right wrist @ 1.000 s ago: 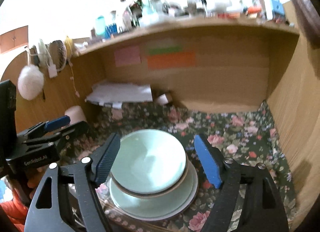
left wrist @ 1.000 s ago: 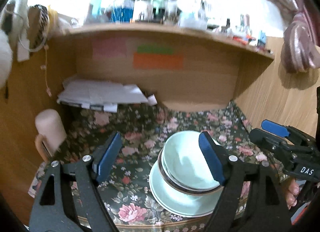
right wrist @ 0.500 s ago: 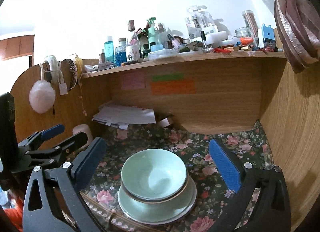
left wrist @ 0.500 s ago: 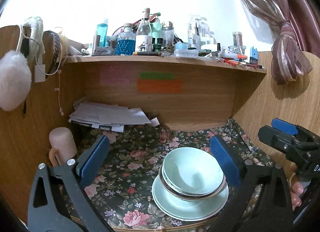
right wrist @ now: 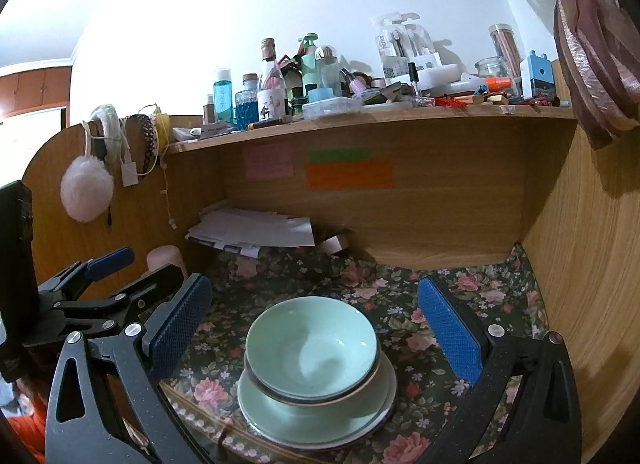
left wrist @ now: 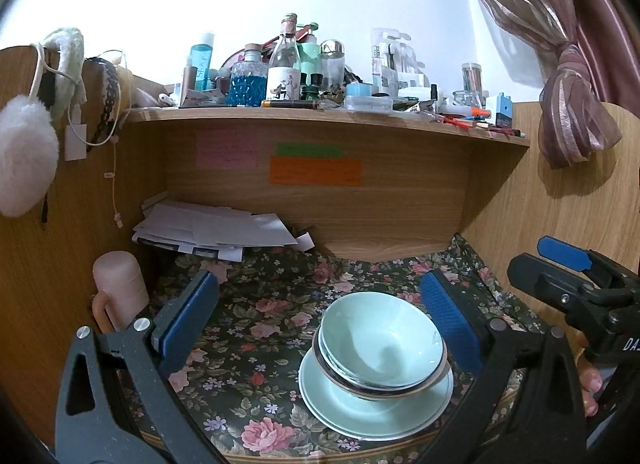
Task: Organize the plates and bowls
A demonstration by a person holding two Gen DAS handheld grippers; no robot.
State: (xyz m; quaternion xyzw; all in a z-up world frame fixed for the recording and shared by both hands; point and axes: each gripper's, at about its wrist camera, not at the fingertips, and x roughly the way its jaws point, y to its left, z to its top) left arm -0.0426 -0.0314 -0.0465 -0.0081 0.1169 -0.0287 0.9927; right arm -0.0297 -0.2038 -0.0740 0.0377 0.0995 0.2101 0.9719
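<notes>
Resting near the front edge of the floral-clothed desk point(left wrist: 256, 328), the nested bowls point(right wrist: 312, 348) sit on the stacked plates point(right wrist: 256, 404), apparently already organized, since left gripper point(left wrist: 320, 324) and right gripper point(right wrist: 316, 328) hover spread wide, holding nothing.

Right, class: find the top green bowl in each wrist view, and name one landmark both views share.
Left wrist: the top green bowl sits lower right of centre, stacked on a plate.
Right wrist: the bowl sits low, near centre.
Shared landmark: the orange note on the back panel.
</notes>
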